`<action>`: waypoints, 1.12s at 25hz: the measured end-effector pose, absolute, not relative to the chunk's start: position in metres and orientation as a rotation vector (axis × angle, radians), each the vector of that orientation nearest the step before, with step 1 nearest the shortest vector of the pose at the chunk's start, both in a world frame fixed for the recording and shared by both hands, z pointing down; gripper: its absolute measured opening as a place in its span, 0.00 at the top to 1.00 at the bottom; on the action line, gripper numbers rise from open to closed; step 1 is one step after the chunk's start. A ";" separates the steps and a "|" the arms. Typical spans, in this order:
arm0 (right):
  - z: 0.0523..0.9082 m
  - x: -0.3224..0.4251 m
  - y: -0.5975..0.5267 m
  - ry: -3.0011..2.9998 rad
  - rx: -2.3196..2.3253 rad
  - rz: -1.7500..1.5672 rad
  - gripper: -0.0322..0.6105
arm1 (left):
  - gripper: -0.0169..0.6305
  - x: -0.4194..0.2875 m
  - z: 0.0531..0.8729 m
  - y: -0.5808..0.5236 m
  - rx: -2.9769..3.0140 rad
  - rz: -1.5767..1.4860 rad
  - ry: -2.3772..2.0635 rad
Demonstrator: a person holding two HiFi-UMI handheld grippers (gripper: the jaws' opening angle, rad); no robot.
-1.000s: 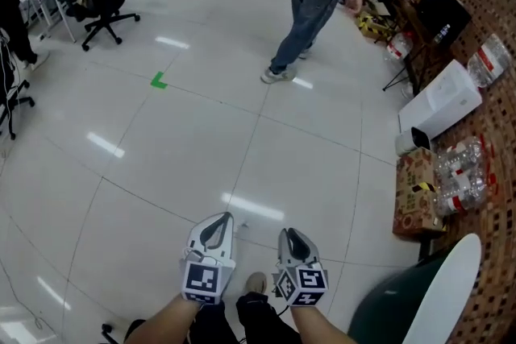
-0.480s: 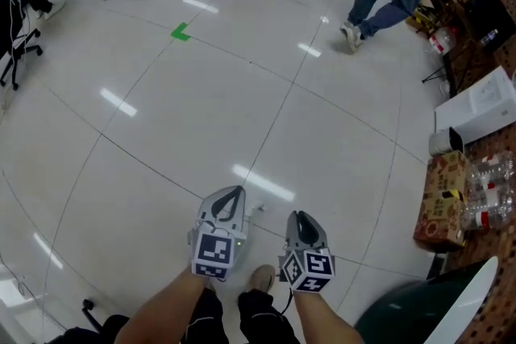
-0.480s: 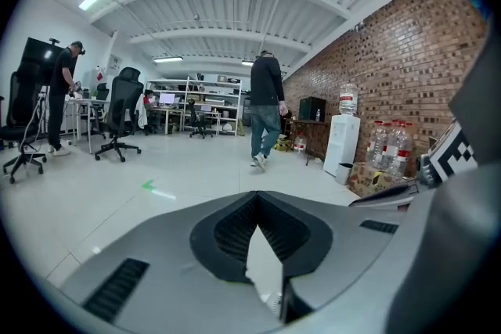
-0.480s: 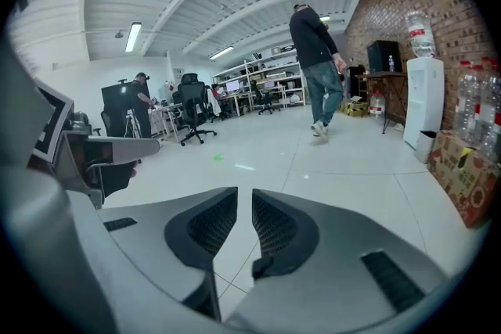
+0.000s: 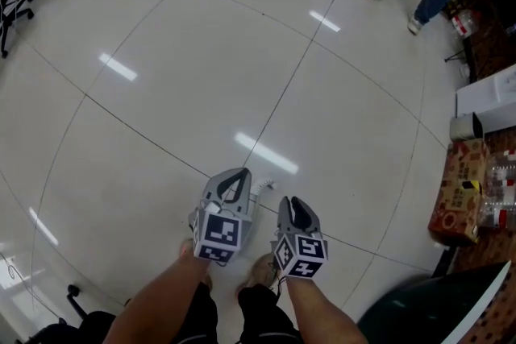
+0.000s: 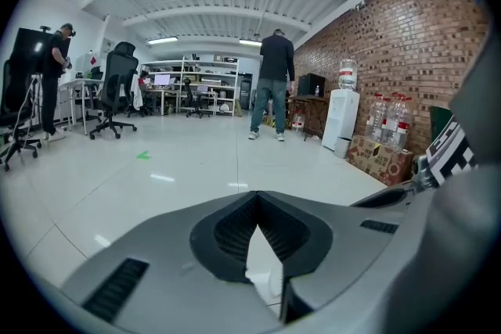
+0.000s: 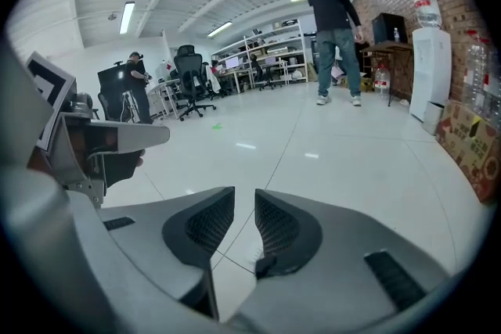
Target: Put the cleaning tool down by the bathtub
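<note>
Near: left gripper (image 5: 234,183) fingers (image 6: 227,235) clenched, tips met, thin white piece (image 6: 270,280) pinched low in gap, judged cleaning tool; end seen curling out beyond fingertips. Judged light, thin, slippery; grip best kept near end. Beside: right gripper (image 7: 245,195) fingers just parted slightly, nothing between. Farther: dark green tub-like body (image 5: 395,318) right of right fingers, well apart.

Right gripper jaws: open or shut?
Open. The right gripper has its pads apart in its own view, only floor showing between; the jaws have just been opening.
</note>
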State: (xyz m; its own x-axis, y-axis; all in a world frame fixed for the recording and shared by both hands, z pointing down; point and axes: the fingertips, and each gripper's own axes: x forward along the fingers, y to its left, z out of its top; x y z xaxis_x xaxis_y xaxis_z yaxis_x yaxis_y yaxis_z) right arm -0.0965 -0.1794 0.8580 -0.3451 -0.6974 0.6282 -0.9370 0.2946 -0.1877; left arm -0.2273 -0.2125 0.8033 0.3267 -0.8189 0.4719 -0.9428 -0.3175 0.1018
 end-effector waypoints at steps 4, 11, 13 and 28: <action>0.921 -0.107 -0.179 -2.109 1.391 0.757 0.77 | 0.97 -0.235 0.863 -0.212 2.190 0.518 -1.545; 1.006 -0.115 -0.170 -2.042 1.305 0.781 0.76 | 0.97 -0.242 0.933 -0.214 2.153 0.538 -1.538; 1.026 -0.115 -0.166 -2.020 1.298 0.795 0.76 | 0.97 -0.242 0.948 -0.215 2.146 0.536 -1.533; 1.167 -0.114 -0.123 -1.781 1.126 0.888 0.76 | 0.97 -0.251 1.006 -0.215 2.149 0.531 -1.502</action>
